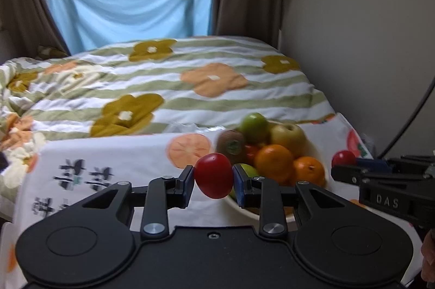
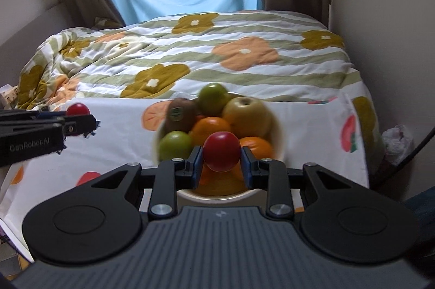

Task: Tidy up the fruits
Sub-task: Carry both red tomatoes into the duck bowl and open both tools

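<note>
My left gripper (image 1: 213, 180) is shut on a small red fruit (image 1: 213, 175) and holds it above the table, left of the white bowl (image 1: 244, 210). My right gripper (image 2: 221, 161) is shut on a second small red fruit (image 2: 222, 151) just above the bowl's (image 2: 280, 142) near side. The bowl is heaped with oranges (image 2: 210, 128), green fruits (image 2: 175, 145), a yellow apple (image 2: 247, 116) and a kiwi (image 2: 180, 113). The right gripper with its red fruit (image 1: 344, 158) shows at the right of the left wrist view. The left gripper's fruit (image 2: 78, 109) shows at the left of the right wrist view.
The bowl stands on a white fruit-print cloth (image 2: 122, 131) over a table. Behind it lies a bed with a flowered striped quilt (image 2: 204, 52). A wall (image 2: 380, 17) rises close on the right, with a black cable (image 2: 418, 150) and a plastic bag (image 2: 398, 141) beside the table.
</note>
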The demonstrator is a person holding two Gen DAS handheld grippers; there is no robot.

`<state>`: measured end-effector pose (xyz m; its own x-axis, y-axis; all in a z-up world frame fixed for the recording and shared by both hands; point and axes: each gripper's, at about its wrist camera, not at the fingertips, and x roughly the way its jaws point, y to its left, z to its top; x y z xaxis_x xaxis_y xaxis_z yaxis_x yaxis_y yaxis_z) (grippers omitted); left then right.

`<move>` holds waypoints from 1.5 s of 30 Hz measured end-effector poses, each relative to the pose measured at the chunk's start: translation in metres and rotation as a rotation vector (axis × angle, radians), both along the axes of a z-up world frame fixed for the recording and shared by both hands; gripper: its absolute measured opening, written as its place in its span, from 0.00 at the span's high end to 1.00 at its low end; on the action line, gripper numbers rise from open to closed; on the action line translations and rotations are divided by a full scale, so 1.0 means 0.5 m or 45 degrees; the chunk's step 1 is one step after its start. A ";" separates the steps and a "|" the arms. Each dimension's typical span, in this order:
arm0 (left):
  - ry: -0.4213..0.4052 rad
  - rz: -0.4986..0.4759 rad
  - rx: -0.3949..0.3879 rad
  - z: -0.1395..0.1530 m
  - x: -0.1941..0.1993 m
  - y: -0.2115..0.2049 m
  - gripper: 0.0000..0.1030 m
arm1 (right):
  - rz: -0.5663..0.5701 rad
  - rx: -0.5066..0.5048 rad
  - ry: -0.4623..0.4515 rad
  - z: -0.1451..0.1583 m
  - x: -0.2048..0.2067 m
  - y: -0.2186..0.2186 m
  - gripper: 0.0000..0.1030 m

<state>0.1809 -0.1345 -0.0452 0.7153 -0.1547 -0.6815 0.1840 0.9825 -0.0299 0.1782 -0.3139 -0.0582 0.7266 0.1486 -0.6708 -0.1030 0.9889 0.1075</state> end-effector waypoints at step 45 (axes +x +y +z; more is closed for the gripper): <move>-0.018 0.150 0.063 -0.040 -0.029 -0.012 0.12 | 0.209 0.006 0.060 -0.066 0.051 -0.022 0.57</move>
